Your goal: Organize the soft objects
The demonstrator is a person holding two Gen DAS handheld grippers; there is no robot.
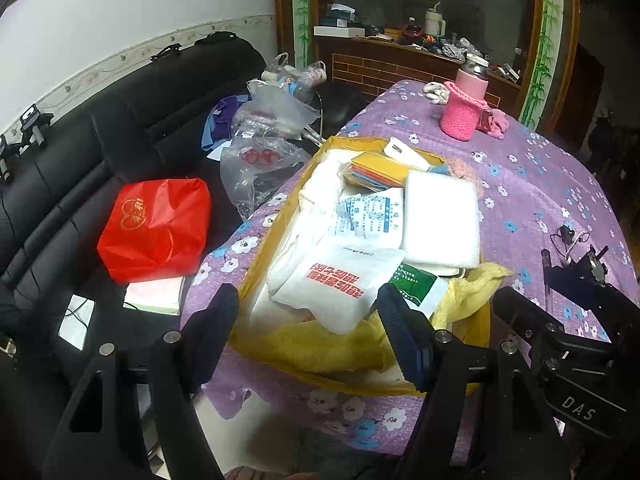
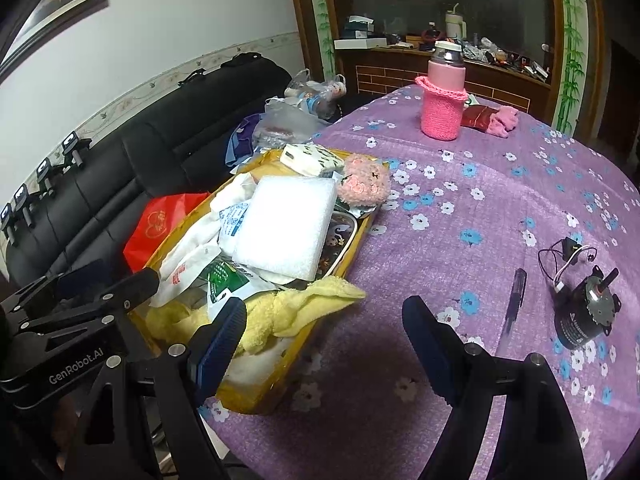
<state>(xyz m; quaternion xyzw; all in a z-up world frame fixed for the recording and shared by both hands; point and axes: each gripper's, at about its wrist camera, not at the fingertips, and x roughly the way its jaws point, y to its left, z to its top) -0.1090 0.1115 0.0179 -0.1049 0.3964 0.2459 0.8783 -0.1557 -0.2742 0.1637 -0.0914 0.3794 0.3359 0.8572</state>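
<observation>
Both claws are hovering low over the near edge of the bench (image 2: 500,208), which is wearing a purple flowered cloth. The left claw (image 1: 308,320) is standing released w/ its jaws wide, nothing between them, poised over the near end of the yellow tray (image 1: 478,326); its right finger is hanging just above the yellow towel (image 1: 340,346). The right claw (image 2: 324,344) is also released, jaws wide, sitting over bare cloth just at 3 o'clock of the tray, empty. The soft stuff is piling up in the tray at the bench's 9 o'clock side: the towel is drooping over the near end and the 3 o'clock rim, a white foam pad (image 2: 286,226) is lying on top near the middle, a white pouch w/ red print (image 1: 344,280) is resting at the near-left, and a pink plush toy (image 2: 364,184) is perching on the far rim toward 1 o'clock. At approx 12 o'clock, well apart, a pink bottle in a knitted sleeve (image 2: 442,96) is standing upright. At 3 o'clock of the right claw, a dark pen (image 2: 514,300) and a black motor (image 2: 584,316) are lying on the cloth. Off the bench at 9 o'clock, a red bag (image 1: 156,228) is sitting on the black sofa (image 1: 80,184).
</observation>
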